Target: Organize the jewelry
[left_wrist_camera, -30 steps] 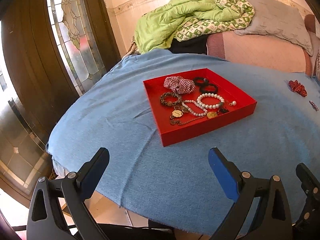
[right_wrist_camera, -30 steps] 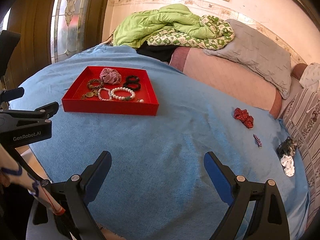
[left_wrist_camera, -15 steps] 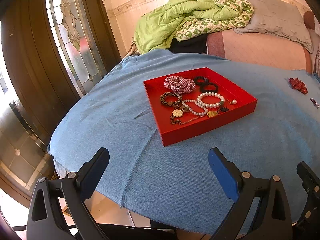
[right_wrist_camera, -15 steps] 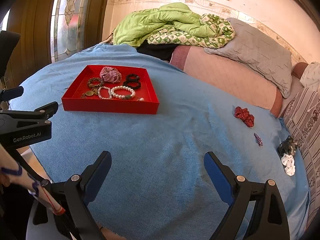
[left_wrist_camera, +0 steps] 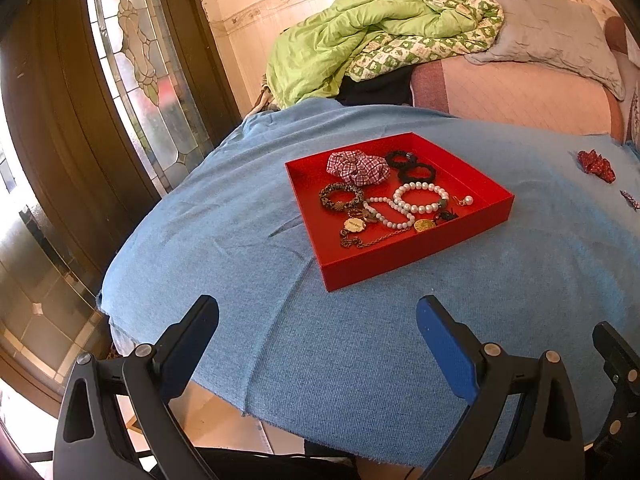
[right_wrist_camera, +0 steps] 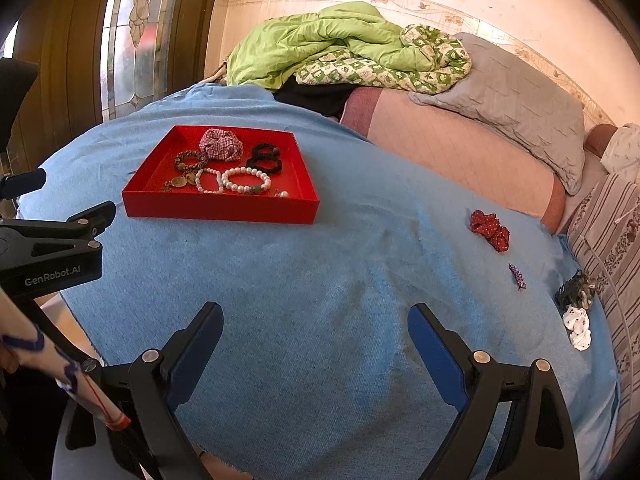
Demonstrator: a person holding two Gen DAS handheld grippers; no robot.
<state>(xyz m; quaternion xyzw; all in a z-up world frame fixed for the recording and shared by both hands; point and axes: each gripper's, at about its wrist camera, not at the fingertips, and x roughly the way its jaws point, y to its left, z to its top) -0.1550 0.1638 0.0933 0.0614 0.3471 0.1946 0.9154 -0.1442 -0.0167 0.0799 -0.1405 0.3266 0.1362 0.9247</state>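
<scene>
Nearest the lens, the right gripper (right_wrist_camera: 314,334) hung over the blue cloth (right_wrist_camera: 320,280) with its jaws wide apart and nothing between them; the left gripper (left_wrist_camera: 318,326) was spread the same way, also empty. Going outward in the right wrist view, the loose pieces lay toward two and three o'clock: a white scrunchie (right_wrist_camera: 577,327), a dark hair clip (right_wrist_camera: 576,290) just beyond it, a small purple clip (right_wrist_camera: 517,276), and furthest a red scrunchie (right_wrist_camera: 490,230), its long axis running from upper left to lower right. The red tray (right_wrist_camera: 220,210) sat at about eleven o'clock, holding a pearl bracelet (right_wrist_camera: 246,180), black hair ties (right_wrist_camera: 265,159) and a checked scrunchie (right_wrist_camera: 221,144).

By my judgement the right gripper was clearly the nearer to the loose pieces, while the left faced the tray at one o'clock; the next reach would be rightward and forward. What the dark clip was made of I could not tell at that edge of the fisheye.

Against the frames a second earlier, hardly anything differed: both grippers were equally wide, and the view had shifted only slightly.
</scene>
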